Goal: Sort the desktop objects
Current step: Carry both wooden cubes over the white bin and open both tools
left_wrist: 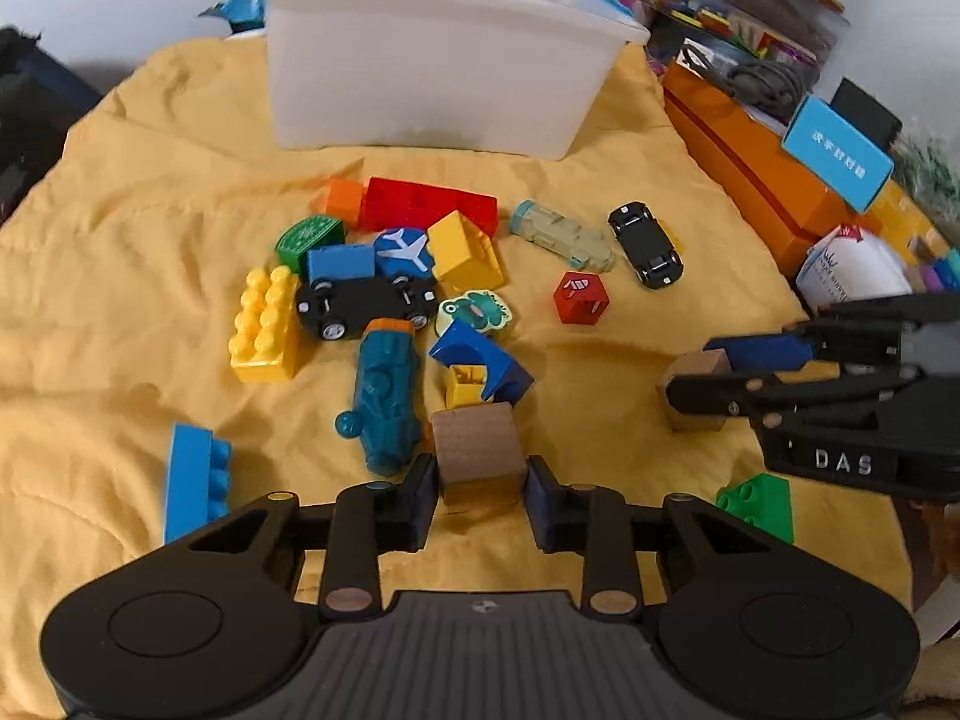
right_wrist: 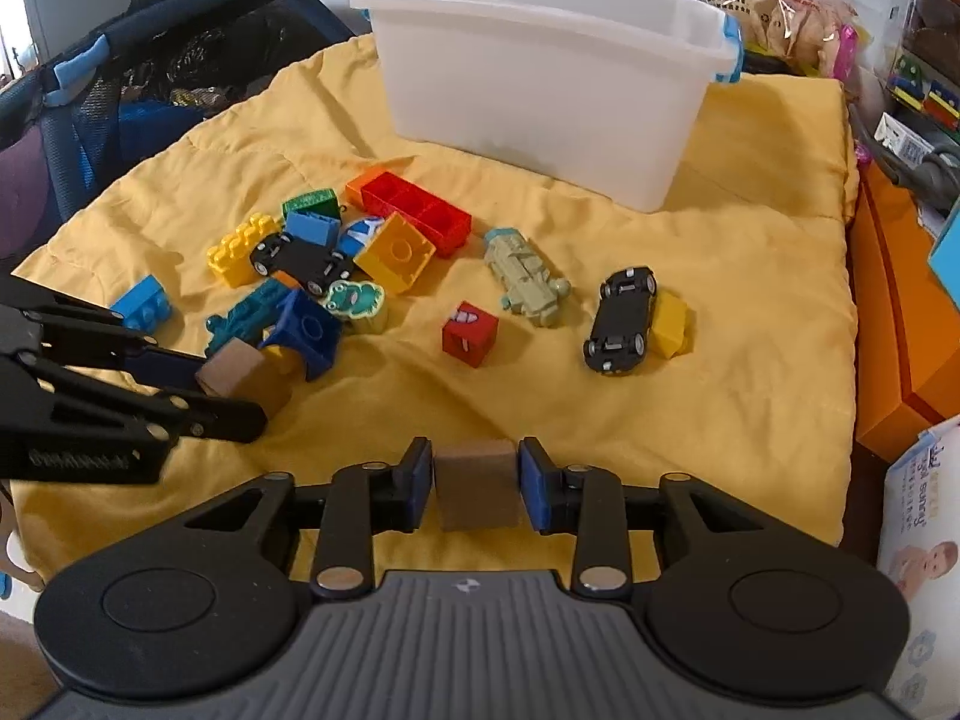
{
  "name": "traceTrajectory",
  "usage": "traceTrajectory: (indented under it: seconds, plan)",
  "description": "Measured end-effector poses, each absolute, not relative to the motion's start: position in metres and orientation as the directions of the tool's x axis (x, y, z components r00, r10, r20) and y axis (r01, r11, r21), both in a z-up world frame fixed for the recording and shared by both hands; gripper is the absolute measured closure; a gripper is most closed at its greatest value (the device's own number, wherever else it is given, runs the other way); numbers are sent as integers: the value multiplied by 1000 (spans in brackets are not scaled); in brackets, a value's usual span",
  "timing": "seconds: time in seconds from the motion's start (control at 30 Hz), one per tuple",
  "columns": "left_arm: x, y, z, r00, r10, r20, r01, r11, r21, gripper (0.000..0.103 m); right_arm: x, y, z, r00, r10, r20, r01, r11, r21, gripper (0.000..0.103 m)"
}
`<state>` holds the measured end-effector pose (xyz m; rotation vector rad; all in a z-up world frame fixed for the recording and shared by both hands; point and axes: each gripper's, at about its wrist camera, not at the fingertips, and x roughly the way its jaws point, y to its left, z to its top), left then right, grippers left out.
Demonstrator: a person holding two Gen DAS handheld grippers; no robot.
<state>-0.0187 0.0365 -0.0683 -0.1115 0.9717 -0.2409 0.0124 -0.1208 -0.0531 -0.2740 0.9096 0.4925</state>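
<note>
While the white bin (left_wrist: 438,54) waits behind the toy pile, the left gripper (left_wrist: 480,480) has its jaws around a wooden block (left_wrist: 477,450), barely touching. Right wrist view: right gripper (right_wrist: 474,480) brackets another wooden block (right_wrist: 477,486) on the yellow cloth (right_wrist: 720,360), slim gaps, ready to lift.

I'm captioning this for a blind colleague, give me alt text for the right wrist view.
The right gripper brackets a brown wooden cube over a yellow cloth. Beyond lie scattered toy bricks and cars before a white plastic bin; the left gripper brackets another cube at left.
</note>
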Motion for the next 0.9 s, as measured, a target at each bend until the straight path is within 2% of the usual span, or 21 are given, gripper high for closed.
traceTrajectory:
  seconds: [0.13, 0.17, 0.37, 0.6, 0.9]
  plan:
    - [-22, 35, -68, 539, -254, -803, 168, 967, -194, 69, 17, -124, -66, 475, 292, -830, -507, 862, 13, 66]
    - [-23, 36, -67, 539, -258, -802, 169, 966, -196, 69, 17, -125, -69, 465, 295, -835, -502, 865, 26, 70]
    - [-21, 49, -38, 595, -294, -748, 173, 956, -239, 70, 21, -125, -46, 522, 311, -795, -488, 873, 21, 71]
    - [14, 68, 40, 740, -307, -598, 206, 950, -233, 69, 48, -121, 12, 646, 347, -680, -473, 881, -1, 70]
    - [96, 81, 118, 867, -256, -427, 235, 967, -102, 69, 128, -99, 99, 793, 387, -471, -414, 909, 50, 70]
